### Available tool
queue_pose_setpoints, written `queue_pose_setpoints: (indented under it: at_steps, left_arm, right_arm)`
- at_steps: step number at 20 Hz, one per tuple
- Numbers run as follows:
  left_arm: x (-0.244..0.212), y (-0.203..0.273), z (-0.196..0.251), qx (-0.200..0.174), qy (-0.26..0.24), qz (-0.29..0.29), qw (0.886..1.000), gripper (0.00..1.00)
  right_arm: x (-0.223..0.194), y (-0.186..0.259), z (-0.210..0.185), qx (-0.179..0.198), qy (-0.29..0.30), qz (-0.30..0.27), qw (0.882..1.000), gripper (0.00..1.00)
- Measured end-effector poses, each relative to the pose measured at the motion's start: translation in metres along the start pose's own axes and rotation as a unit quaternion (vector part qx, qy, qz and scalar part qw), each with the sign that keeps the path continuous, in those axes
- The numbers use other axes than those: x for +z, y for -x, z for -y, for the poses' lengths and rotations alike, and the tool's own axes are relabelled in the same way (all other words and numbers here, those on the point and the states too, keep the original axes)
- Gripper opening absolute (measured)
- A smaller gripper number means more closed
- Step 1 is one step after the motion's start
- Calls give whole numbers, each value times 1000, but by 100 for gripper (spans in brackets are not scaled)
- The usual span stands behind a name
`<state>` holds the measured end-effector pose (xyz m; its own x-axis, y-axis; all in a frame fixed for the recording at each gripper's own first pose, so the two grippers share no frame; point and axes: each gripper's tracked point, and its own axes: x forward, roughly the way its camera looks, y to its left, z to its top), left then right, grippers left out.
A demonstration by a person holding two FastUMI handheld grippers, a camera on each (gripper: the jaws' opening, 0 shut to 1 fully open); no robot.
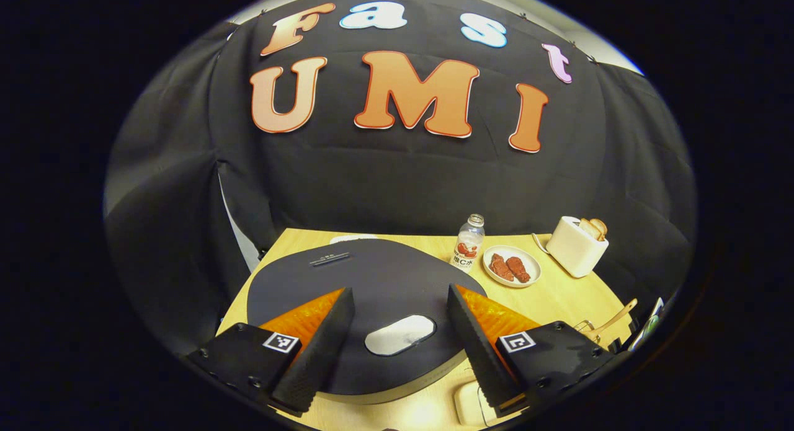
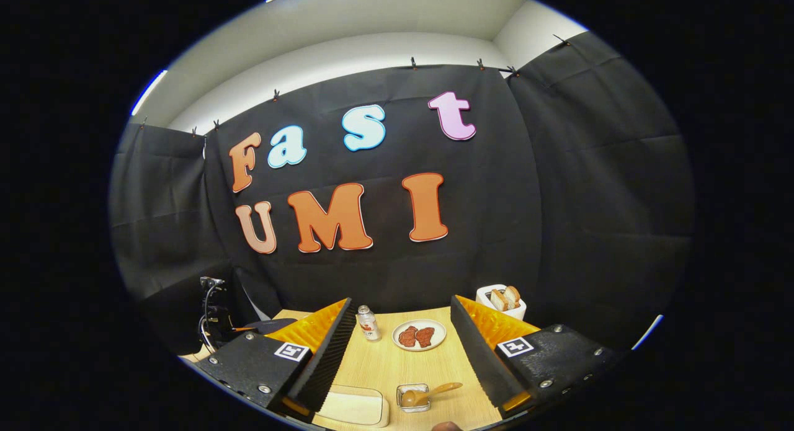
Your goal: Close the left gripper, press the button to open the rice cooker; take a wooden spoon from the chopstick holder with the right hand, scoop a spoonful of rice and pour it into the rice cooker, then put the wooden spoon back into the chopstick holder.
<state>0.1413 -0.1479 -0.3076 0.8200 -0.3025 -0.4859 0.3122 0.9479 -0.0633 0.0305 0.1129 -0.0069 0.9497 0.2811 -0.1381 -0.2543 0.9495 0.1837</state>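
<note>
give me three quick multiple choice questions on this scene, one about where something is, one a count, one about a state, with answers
1. Where is the drink bottle?
A. just left of the plate
B. on top of the toaster
C. inside the rice cooker

2. How many pieces of meat lie on the plate?
A. one
B. two
C. four

3. What state is the rice cooker's lid in?
A. removed
B. raised
C. shut

Answers:
1. A, in the left gripper view the bottle stands on the table beside the plate's left edge.
2. B, two reddish pieces lie side by side.
3. C, the dark lid lies flat, its pale button between the open fingers of the left gripper.
</note>
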Motion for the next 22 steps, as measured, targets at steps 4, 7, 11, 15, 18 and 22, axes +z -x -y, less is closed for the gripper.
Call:
queue_pose_setpoints:
  at_steps: [4, 7, 11, 15, 18, 22]
  left_arm:
    - [-35, -8, 5, 7, -30, -24, 999, 99]
    - [-35, -7, 5, 15, -50, 1, 999, 98]
    - [-51, -9, 5, 22, -43, 5, 999, 99]
    - [-38, -3, 8, 21, -54, 17, 998, 99]
    - [-37, 0, 6, 31, -58, -18, 998, 96]
    - [-17, 9, -3, 50, -57, -19, 997, 95]
  right_arm:
    - [-5, 0, -4, -1, 1, -5, 1000, 95]
    - [-6, -1, -3, 0, -2, -8, 1000, 95]
    - [-6, -4, 0, -2, -14, -6, 1000, 95]
    - [-12, -8, 4, -7, -12, -9, 1000, 95]
    - [-12, -10, 10, -17, 3, -5, 1000, 95]
    - [-7, -11, 12, -18, 9, 1, 1000, 95]
